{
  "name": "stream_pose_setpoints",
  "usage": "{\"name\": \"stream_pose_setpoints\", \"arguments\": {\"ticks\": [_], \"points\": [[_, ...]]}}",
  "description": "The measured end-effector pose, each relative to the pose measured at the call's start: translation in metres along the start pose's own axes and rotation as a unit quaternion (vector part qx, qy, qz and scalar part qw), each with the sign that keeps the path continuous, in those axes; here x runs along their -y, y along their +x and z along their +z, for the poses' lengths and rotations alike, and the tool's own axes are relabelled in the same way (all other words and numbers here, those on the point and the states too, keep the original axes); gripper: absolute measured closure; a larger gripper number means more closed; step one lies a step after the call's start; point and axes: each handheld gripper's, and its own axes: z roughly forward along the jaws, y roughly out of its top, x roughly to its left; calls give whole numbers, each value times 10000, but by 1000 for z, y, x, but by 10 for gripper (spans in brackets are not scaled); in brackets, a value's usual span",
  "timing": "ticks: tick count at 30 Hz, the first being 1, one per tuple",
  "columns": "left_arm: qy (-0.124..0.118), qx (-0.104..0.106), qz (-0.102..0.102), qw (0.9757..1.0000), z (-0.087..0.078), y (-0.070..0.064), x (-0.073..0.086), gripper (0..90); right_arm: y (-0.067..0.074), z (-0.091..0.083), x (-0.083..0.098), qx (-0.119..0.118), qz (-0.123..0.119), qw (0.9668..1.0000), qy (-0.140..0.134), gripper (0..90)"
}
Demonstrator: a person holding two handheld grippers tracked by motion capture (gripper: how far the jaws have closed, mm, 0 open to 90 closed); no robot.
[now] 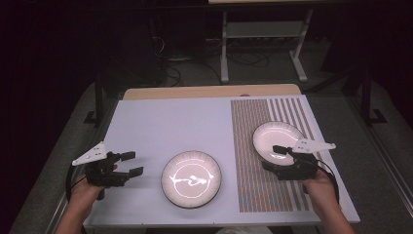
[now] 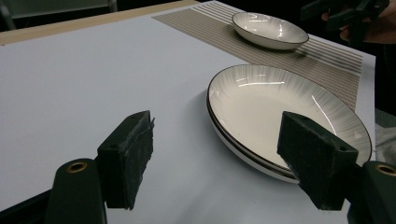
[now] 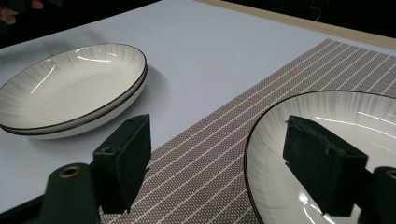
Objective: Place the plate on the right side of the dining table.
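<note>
Left tool (image 1: 132, 163): jaws spread, holding nothing, just left of the stacked plates (image 1: 191, 179) at the worktop (image 1: 160, 122) centre. Right tool (image 1: 276, 157): jaws spread, straddling the near rim of the single plate (image 1: 276, 137) on the striped mat (image 1: 258, 161).

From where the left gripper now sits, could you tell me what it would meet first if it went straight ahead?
Most likely the near rim of the stacked plates. The left gripper is open and points toward them across bare white table, with its right jaw already over their rim in its own view, though depth is uncertain.
</note>
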Motion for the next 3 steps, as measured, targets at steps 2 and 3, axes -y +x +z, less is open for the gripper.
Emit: {"name": "stream_pose_setpoints", "arguments": {"ticks": [2, 3], "points": [[-1, 0, -4, 10000, 0, 0, 0, 258, 0, 0, 0, 1, 6, 10000, 4, 229], [-1, 3, 1, 10000, 0, 0, 0, 258, 0, 0, 0, -1, 3, 10000, 7, 229]]}}
